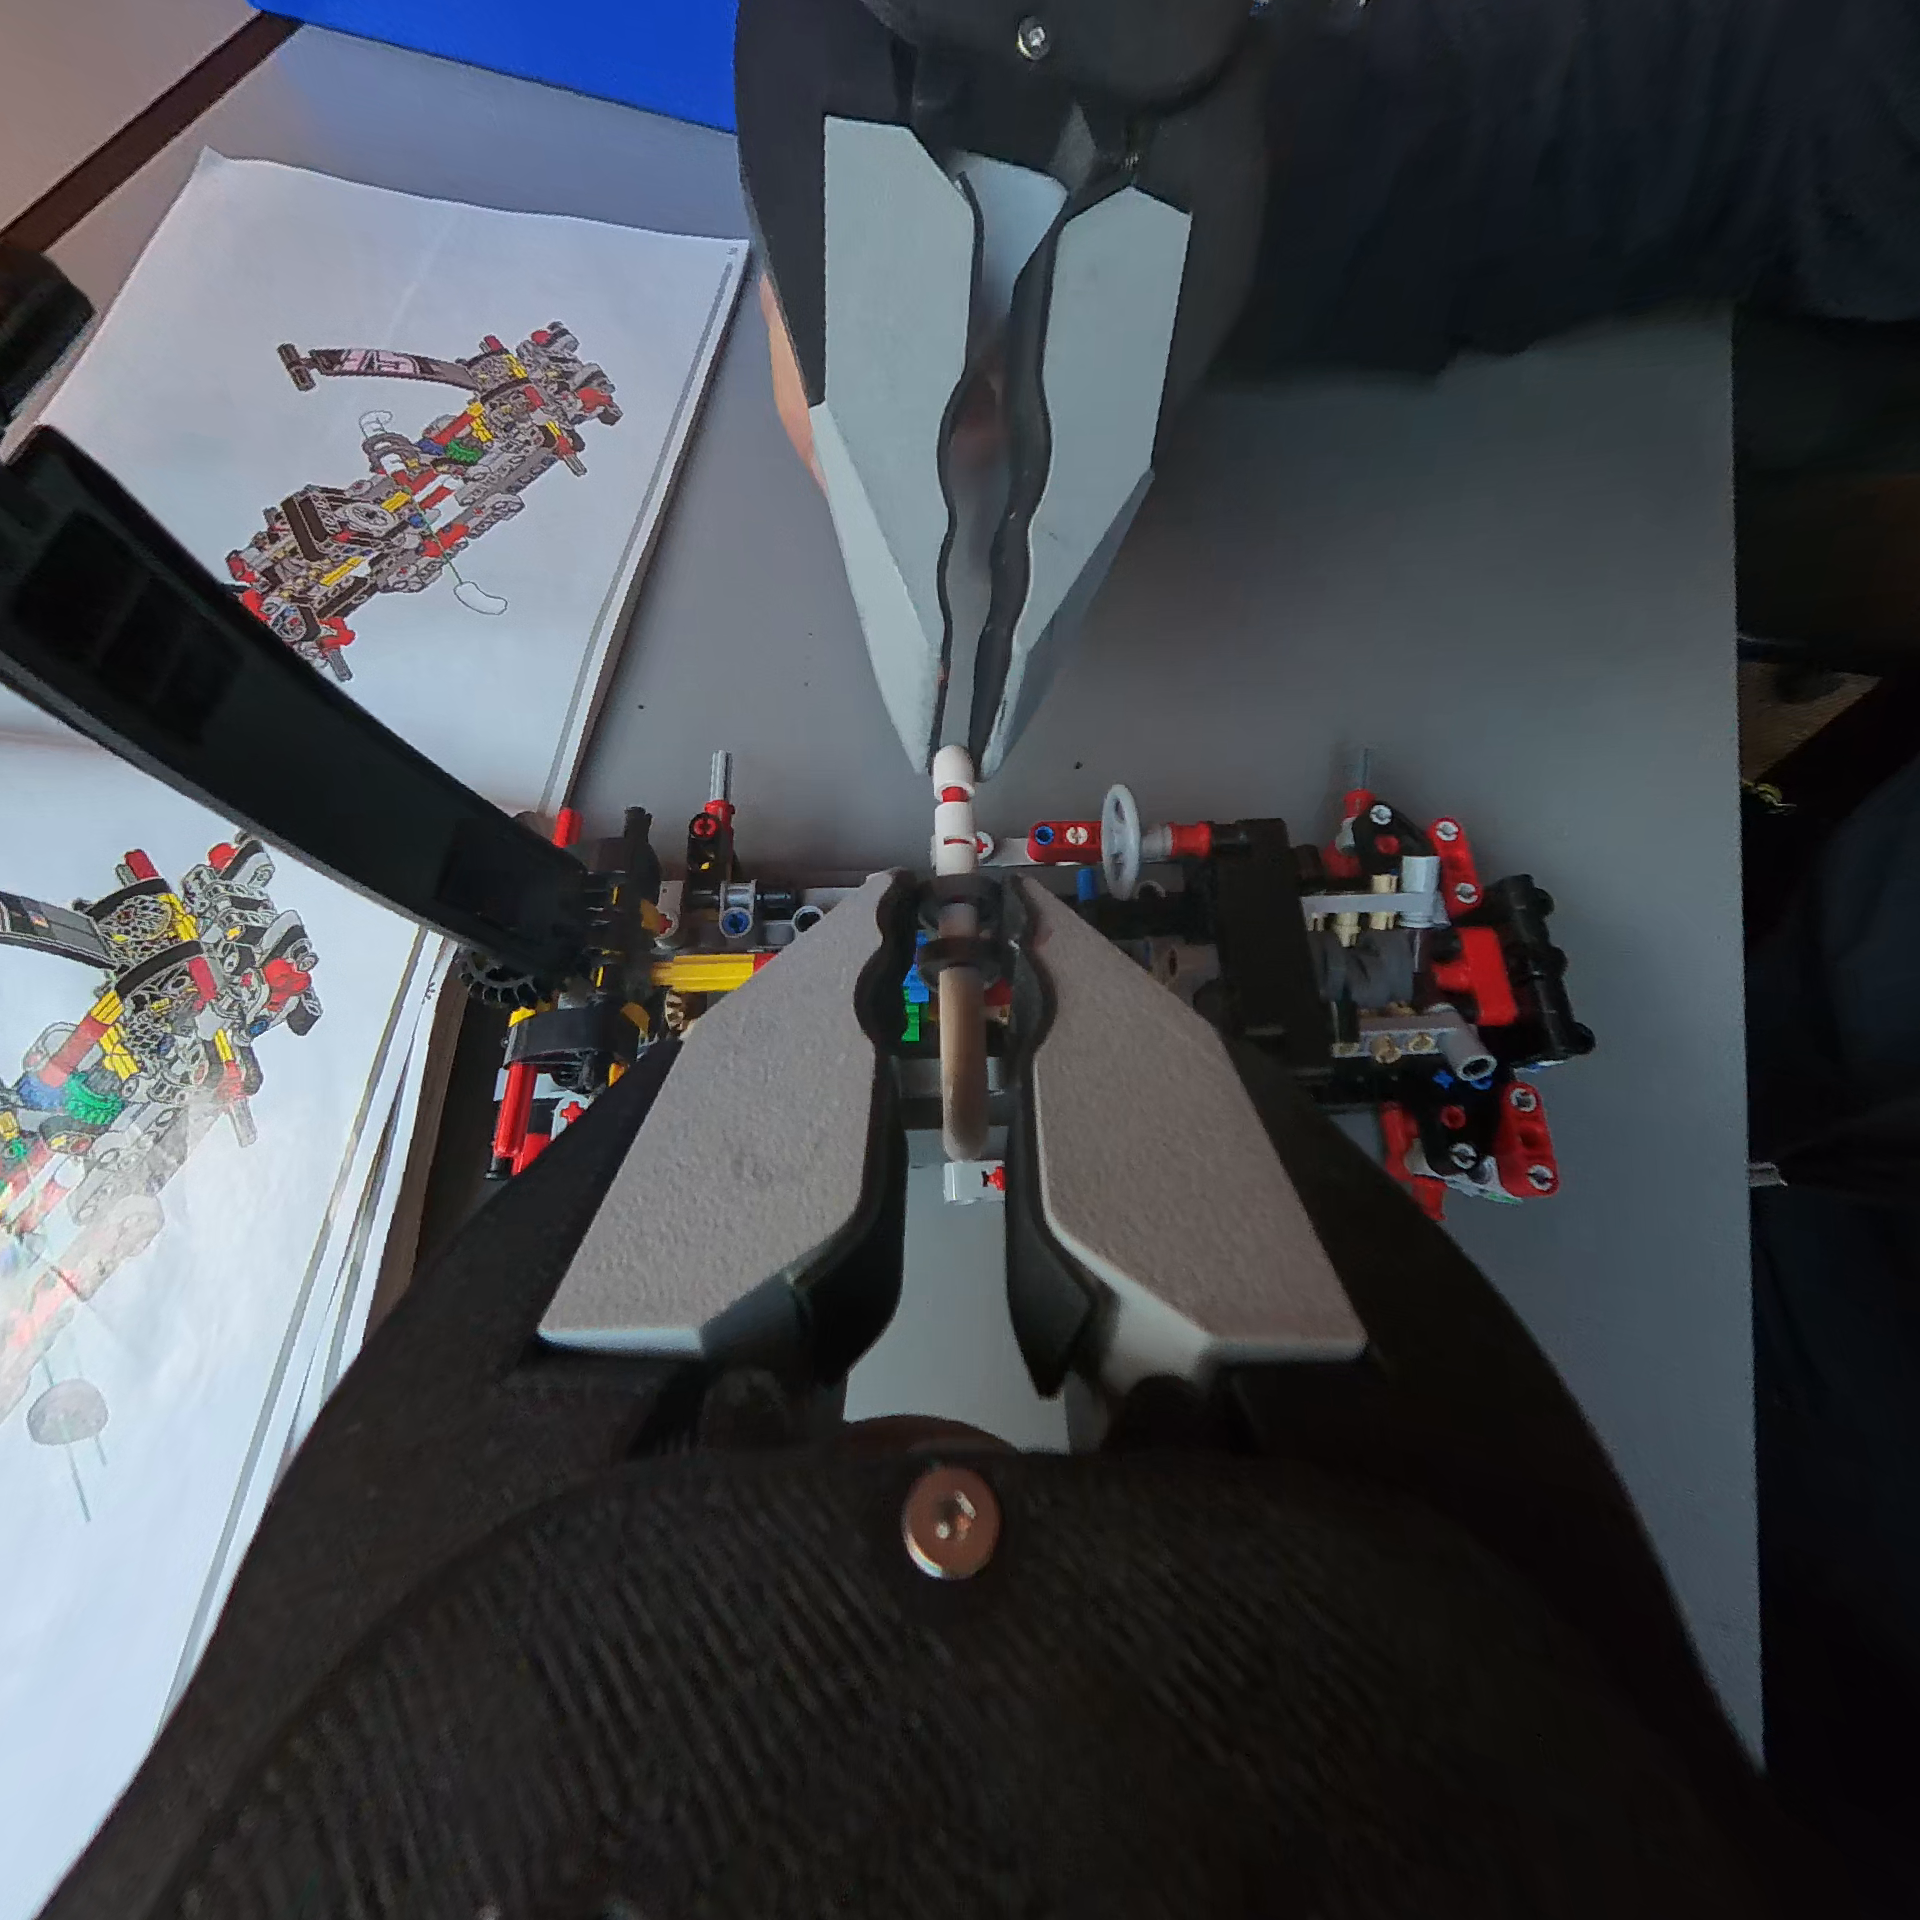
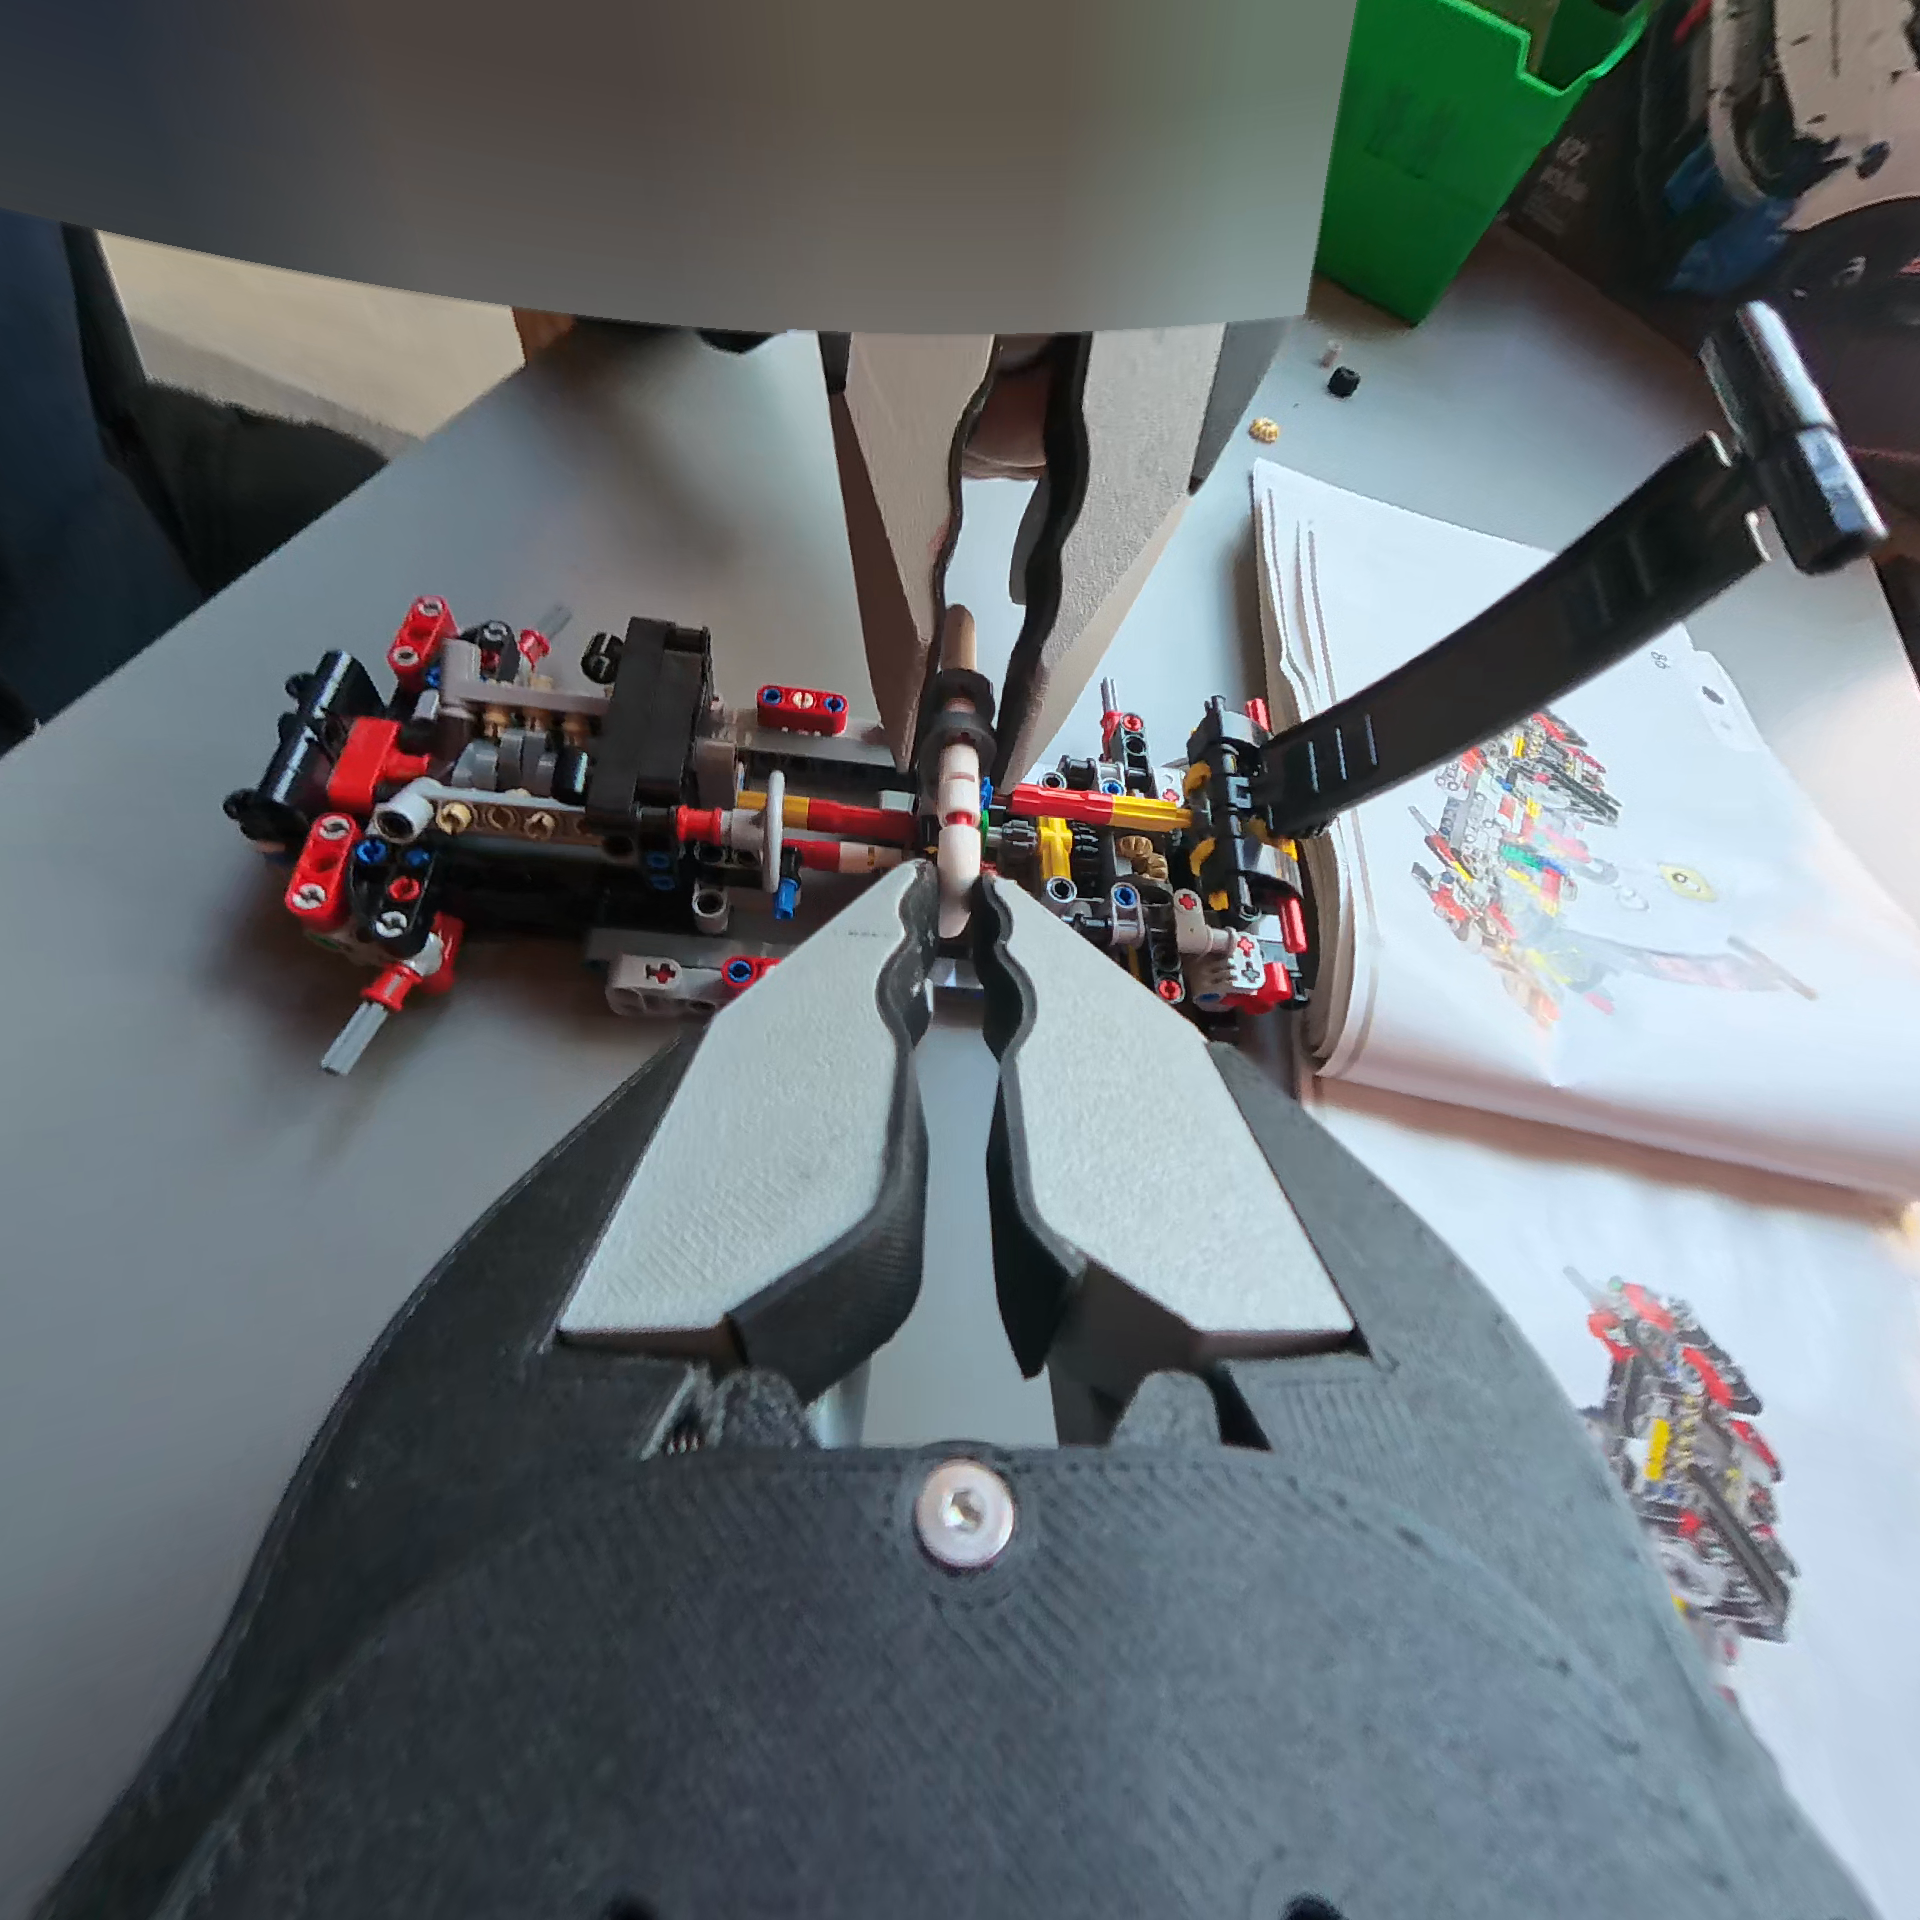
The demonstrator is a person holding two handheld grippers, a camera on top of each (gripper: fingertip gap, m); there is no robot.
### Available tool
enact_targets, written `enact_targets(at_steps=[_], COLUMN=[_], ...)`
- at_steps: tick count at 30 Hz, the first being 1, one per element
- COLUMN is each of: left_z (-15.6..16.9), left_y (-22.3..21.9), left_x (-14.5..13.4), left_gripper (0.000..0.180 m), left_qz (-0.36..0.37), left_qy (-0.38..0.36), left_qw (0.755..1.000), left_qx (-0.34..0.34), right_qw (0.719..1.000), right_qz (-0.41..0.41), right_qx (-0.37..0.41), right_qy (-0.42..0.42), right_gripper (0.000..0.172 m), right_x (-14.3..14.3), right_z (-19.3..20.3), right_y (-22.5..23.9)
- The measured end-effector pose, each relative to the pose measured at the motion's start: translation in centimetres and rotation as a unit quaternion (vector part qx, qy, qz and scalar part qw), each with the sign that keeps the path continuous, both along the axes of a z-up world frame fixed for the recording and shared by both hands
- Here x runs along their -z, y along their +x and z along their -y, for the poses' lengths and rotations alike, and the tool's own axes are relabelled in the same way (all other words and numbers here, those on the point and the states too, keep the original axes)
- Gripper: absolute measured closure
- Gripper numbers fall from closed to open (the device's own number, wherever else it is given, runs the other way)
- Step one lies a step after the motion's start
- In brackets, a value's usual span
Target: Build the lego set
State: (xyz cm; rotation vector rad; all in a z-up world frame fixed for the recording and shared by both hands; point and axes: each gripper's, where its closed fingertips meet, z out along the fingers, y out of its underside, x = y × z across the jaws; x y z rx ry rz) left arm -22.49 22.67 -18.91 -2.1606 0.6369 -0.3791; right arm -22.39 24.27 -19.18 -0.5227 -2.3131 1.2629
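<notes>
Both grippers meet nose to nose over a brick-built vehicle chassis (image 2: 582, 790) lying lengthwise on the grey desk (image 2: 582, 499). Between them runs one thin rod assembly: a tan axle (image 1: 961, 1049) carrying two dark bushes (image 1: 956, 914), continued by white connector sleeves (image 1: 954, 821) with red bands. The left gripper (image 1: 958, 914) is clenched on the bush end of the tan axle, its black pads bearing on the bushes from both sides. The right gripper (image 2: 956, 904) is clenched on the outer white sleeve, its fingertips (image 2: 914, 914) pressing on that sleeve's end. The rod crosses over the middle of the chassis, at right angles to its length. A long black beam (image 2: 1507, 675) projects from one end of the chassis over an open instruction booklet (image 2: 1558, 987) lying at that end of the desk. A green bin (image 2: 1455, 135) stands at the desk's far corner.
</notes>
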Motion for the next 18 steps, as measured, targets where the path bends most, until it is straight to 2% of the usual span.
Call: enact_targets(at_steps=[18], left_z=[-0.10], left_y=[-0.13], left_x=[0.08], left_gripper=[0.168], left_qz=[-0.001], left_qy=[-0.007], left_qw=[1.000], left_qx=[-0.001], right_qw=[0.996], right_qz=[0.003], right_qx=[-0.008], right_qy=[0.084], right_gripper=[0.168], right_x=[0.23], right_z=[-0.04], right_y=[-0.34])
